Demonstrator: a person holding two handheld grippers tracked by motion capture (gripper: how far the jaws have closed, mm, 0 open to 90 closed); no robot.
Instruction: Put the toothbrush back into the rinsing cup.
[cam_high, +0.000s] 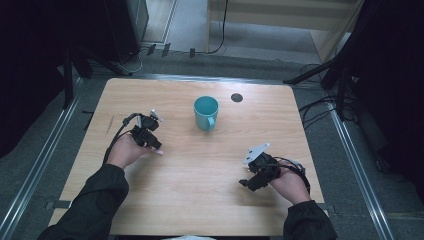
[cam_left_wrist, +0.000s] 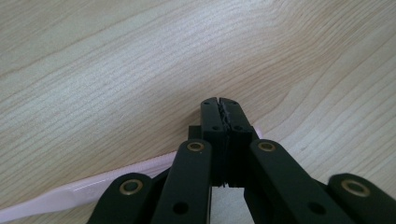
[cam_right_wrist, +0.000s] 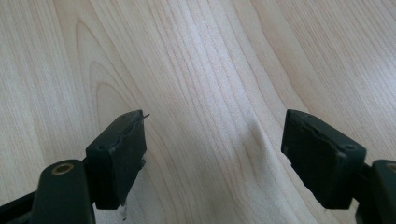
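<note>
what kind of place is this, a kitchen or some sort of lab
Likely a lab or recording setup, not a kitchen: a bare wooden table bearing one teal mug, metal floor rails, loose cables, and dark curtains at both sides.

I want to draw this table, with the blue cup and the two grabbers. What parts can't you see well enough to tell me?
- Inside of the cup: too small in the high view to tell if it's empty.
- Pale pink strip in the left gripper view: the closed left gripper covers one end, the picture's edge cuts the other.
- Dark round spot on the table: too small to name.
</note>
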